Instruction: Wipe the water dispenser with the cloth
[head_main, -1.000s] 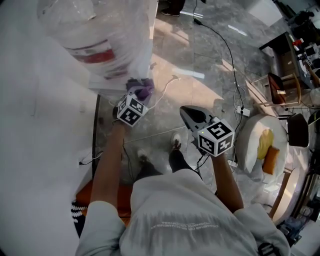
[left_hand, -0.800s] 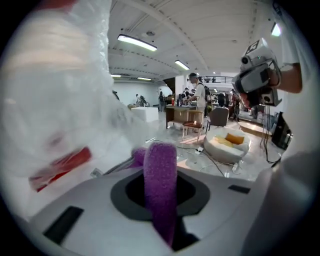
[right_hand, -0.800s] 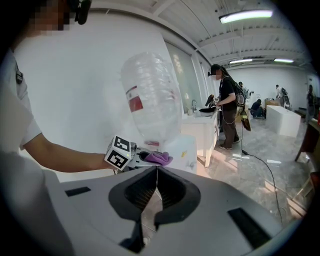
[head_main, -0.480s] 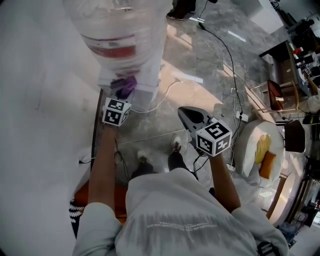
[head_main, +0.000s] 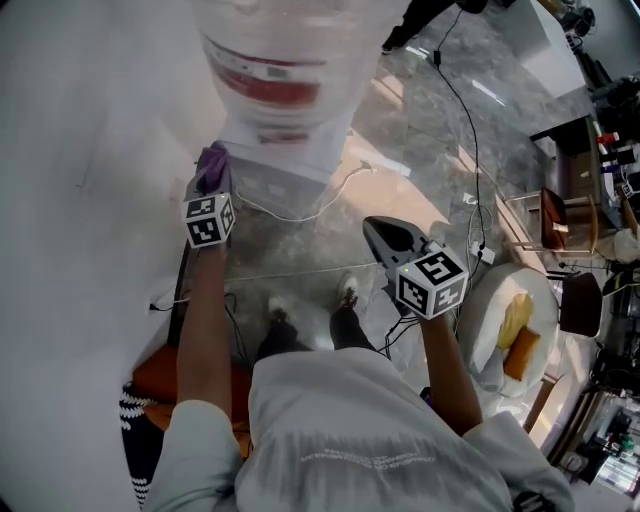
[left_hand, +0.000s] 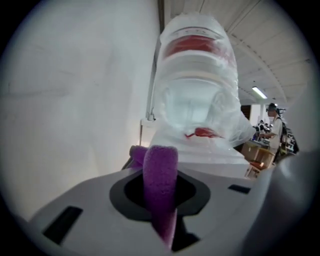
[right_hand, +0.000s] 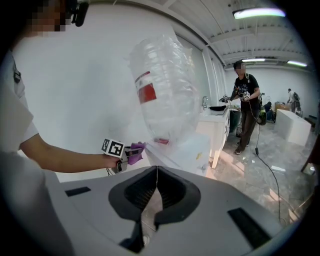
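Between the jaws of the left gripper, a purple cloth, clamped tight and sticking out past the tips in one thick fold. Right ahead of this gripper, the white water dispenser, seen from above in the head view. Cloth pressed to the edge of the dispenser top, at the side nearest to the wall. Just above the cloth and a little beyond it, the big clear bottle with a red label, standing on the dispenser and wrapped in thin clear plastic. To the left of the left gripper, only the plain white wall, very near.

Well to the right of the left gripper and lower in the head view, the right gripper, held in the air over the grey stone floor, apart from the dispenser. Jaws of this one fully together, edge to edge, with nothing between them. Pointed toward the dispenser and the left gripper, both in the middle of the right gripper view.

Under the right gripper, a thin white cable running over the floor from the foot of the dispenser. Farther to the right of it, a round white worktop with something yellow and something orange on it, too small to name. Far beyond the dispenser in the right gripper view, a standing person in dark clothes.
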